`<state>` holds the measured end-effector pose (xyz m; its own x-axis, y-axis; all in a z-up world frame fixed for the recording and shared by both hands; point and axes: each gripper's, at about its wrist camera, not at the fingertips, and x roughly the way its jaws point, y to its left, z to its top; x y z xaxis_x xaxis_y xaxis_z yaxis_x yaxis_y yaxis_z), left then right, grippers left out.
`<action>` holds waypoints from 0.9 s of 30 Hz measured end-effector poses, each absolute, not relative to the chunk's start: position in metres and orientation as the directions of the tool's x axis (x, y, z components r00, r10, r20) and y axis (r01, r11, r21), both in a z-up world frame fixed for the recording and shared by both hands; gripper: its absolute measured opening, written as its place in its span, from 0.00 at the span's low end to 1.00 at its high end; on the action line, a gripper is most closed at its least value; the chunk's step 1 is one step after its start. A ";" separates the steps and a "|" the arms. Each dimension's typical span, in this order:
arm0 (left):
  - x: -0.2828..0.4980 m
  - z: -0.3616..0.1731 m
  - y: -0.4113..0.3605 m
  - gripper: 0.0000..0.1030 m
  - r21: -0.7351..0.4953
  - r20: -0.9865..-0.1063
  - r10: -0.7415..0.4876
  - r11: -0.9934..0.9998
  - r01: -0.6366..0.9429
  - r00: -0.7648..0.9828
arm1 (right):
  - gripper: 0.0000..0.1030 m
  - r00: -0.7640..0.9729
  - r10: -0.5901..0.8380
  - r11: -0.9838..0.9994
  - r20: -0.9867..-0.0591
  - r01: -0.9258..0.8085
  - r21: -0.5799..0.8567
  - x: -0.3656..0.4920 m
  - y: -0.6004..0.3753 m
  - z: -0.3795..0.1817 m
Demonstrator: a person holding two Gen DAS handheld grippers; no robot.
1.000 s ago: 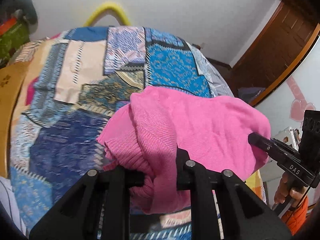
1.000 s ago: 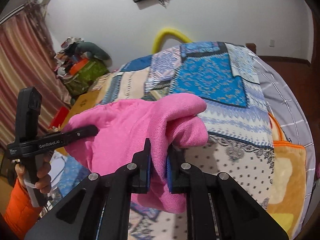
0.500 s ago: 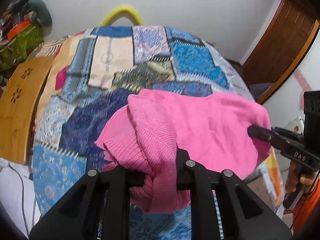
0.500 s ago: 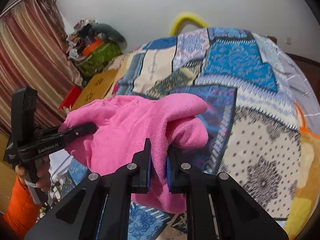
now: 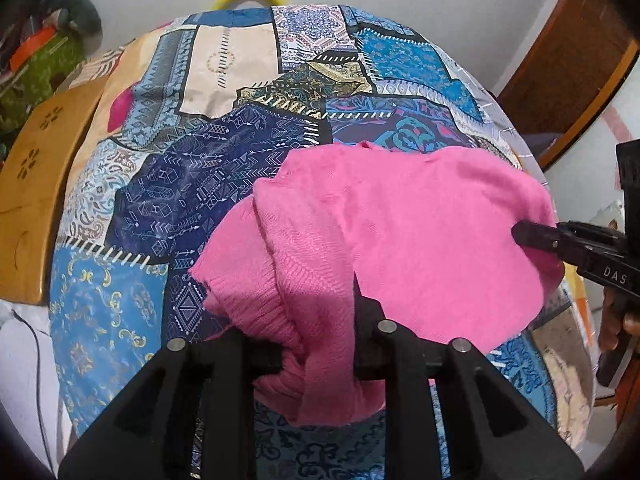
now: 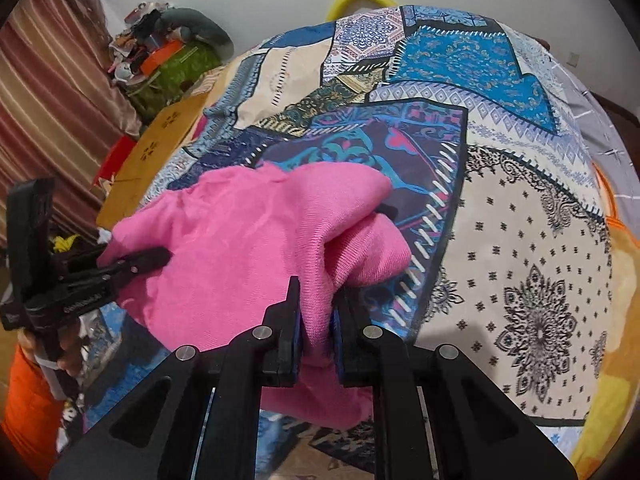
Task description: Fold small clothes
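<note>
While both of my grippers point steeply down at the bed (image 5: 168, 184), a pink sweater (image 5: 400, 240) hangs stretched between them above the patchwork bedspread (image 6: 520, 240). My left gripper (image 5: 316, 356) has a bunched, ribbed edge of the sweater between its fingers (image 5: 368, 320); its jaws have just been opening a little, yet the cloth still sits pinched there. My right gripper (image 6: 316, 340) has its fingers (image 6: 290, 320) nearly closed, blue pads pressing a fold of the same sweater. Each gripper shows in the other's view, clamped at the sweater's far edge. Beside the bed stands a wooden board (image 5: 36, 184).
</note>
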<state>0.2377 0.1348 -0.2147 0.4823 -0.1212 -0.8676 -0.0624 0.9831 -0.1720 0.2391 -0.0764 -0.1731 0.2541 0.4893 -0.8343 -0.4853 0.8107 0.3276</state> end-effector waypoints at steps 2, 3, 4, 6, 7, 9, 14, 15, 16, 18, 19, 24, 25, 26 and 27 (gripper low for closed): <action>0.237 -0.215 0.137 0.25 -0.160 -0.866 -0.109 0.985 -0.063 0.487 | 0.12 0.266 0.472 0.818 -0.840 -0.487 0.306 0.237 -0.079 -0.173; 0.236 -0.216 0.138 0.28 -0.149 -0.868 -0.098 0.987 -0.067 0.487 | 0.12 0.273 0.466 0.821 -0.842 -0.488 0.296 0.235 -0.081 -0.172; 0.236 -0.217 0.140 0.28 -0.138 -0.870 -0.086 0.988 -0.071 0.486 | 0.12 0.276 0.461 0.823 -0.843 -0.489 0.290 0.235 -0.084 -0.171; 0.234 -0.218 0.144 0.31 -0.116 -0.875 -0.065 0.990 -0.079 0.480 | 0.12 0.288 0.448 0.829 -0.846 -0.489 0.273 0.233 -0.090 -0.169; 0.233 -0.218 0.146 0.32 -0.110 -0.876 -0.058 0.991 -0.081 0.479 | 0.12 0.297 0.441 0.832 -0.847 -0.488 0.263 0.232 -0.093 -0.166; 0.230 -0.217 0.151 0.36 -0.095 -0.875 -0.042 0.992 -0.087 0.482 | 0.12 0.315 0.439 0.835 -0.842 -0.488 0.253 0.231 -0.100 -0.159; 0.225 -0.203 0.162 0.45 -0.086 -0.860 -0.010 0.988 -0.127 0.510 | 0.13 0.345 0.468 0.816 -0.814 -0.523 0.248 0.230 -0.104 -0.136; 0.223 -0.197 0.164 0.45 -0.079 -0.850 0.001 0.988 -0.130 0.527 | 0.14 0.351 0.479 0.809 -0.805 -0.533 0.248 0.230 -0.102 -0.131; 0.223 -0.191 0.165 0.46 -0.072 -0.842 0.011 0.989 -0.132 0.539 | 0.15 0.356 0.486 0.804 -0.798 -0.541 0.248 0.231 -0.099 -0.128; 0.222 -0.181 0.165 0.51 -0.055 -0.825 0.029 0.990 -0.132 0.564 | 0.17 0.361 0.505 0.789 -0.784 -0.562 0.249 0.230 -0.092 -0.122; 0.222 -0.175 0.164 0.53 -0.049 -0.817 0.035 0.990 -0.130 0.576 | 0.19 0.362 0.512 0.782 -0.779 -0.571 0.249 0.230 -0.088 -0.120; 0.225 -0.156 0.156 0.58 -0.071 -0.783 0.009 0.992 -0.104 0.622 | 0.20 0.345 0.538 0.747 -0.769 -0.618 0.245 0.230 -0.059 -0.123; 0.227 -0.156 0.154 0.59 -0.077 -0.781 0.001 0.992 -0.098 0.624 | 0.21 0.338 0.542 0.741 -0.770 -0.625 0.247 0.231 -0.053 -0.126; 0.230 -0.157 0.151 0.59 -0.085 -0.782 -0.011 0.992 -0.089 0.624 | 0.21 0.331 0.544 0.736 -0.771 -0.630 0.248 0.232 -0.047 -0.129; 0.233 -0.159 0.148 0.59 -0.091 -0.784 -0.021 0.992 -0.081 0.620 | 0.21 0.323 0.544 0.731 -0.774 -0.635 0.248 0.233 -0.041 -0.133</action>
